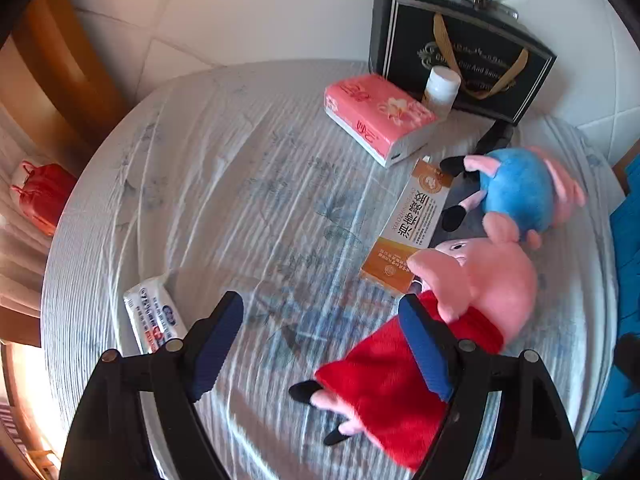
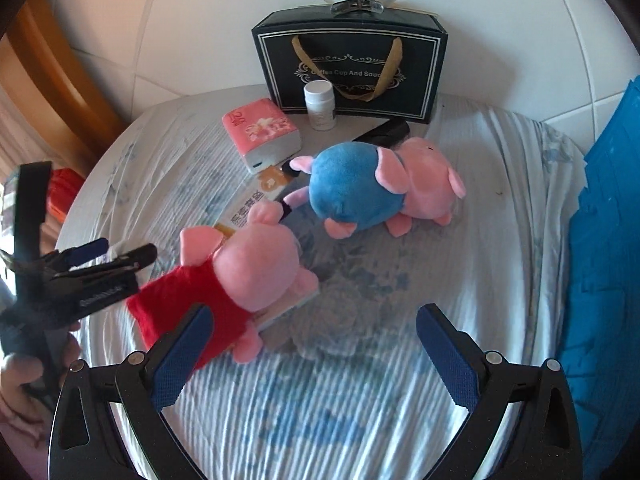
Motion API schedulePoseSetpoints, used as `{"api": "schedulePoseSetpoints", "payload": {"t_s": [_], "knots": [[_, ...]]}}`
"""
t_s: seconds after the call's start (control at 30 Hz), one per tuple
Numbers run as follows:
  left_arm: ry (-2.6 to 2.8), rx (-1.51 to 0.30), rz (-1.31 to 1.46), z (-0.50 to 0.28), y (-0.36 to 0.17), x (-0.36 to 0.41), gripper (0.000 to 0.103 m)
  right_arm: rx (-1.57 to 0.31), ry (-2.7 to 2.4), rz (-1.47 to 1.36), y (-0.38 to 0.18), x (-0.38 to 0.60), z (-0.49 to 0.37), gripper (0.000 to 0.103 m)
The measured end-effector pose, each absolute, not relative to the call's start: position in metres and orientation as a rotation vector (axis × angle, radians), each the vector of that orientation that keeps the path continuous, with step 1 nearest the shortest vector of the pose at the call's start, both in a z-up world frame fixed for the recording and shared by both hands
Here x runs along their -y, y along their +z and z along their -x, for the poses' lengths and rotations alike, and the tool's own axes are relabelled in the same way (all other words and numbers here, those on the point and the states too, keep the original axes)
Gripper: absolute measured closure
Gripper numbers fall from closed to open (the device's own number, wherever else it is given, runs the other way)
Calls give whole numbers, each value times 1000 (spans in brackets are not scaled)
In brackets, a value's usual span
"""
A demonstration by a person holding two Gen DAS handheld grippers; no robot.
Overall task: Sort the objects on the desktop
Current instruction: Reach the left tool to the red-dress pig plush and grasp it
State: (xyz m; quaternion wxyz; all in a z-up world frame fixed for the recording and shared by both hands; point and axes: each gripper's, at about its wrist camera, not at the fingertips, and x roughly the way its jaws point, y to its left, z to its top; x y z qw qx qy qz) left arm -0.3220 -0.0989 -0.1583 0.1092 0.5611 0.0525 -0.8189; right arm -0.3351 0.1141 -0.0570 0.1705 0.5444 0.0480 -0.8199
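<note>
A pink pig plush in a red dress lies on the cloth-covered table, partly over an orange and white box. A pig plush in blue lies behind it. A pink tissue pack, a white bottle and a wet-wipe pack also sit on the table. My left gripper is open, its right finger over the red dress; it also shows in the right wrist view. My right gripper is open and empty, just right of the red-dress pig.
A black gift box with gold handles stands at the back against the white wall. A dark object lies behind the blue pig. Blue sheeting borders the right side. A red bag sits off the table's left.
</note>
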Motion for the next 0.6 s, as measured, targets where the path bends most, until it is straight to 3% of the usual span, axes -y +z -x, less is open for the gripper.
{"api": "schedulePoseSetpoints", "payload": {"t_s": [0.17,0.4,0.47,0.57,0.6], "knots": [[-2638,-65,-1686,310,-173,64,24,-131,-2433,-1492,-72,-116,365,0],[-2794,168,-1790,270,-171,24,24,-200,-2221,-1623,-149,-96,382,1],[-2763,144,-1789,262,-170,27,24,-163,-2192,-1631,-151,-104,368,2],[-2697,55,-1784,248,-169,41,24,-260,-2285,-1642,-143,-125,342,14],[-2681,23,-1785,242,-169,42,24,-265,-2300,-1668,-143,-134,334,23]]}}
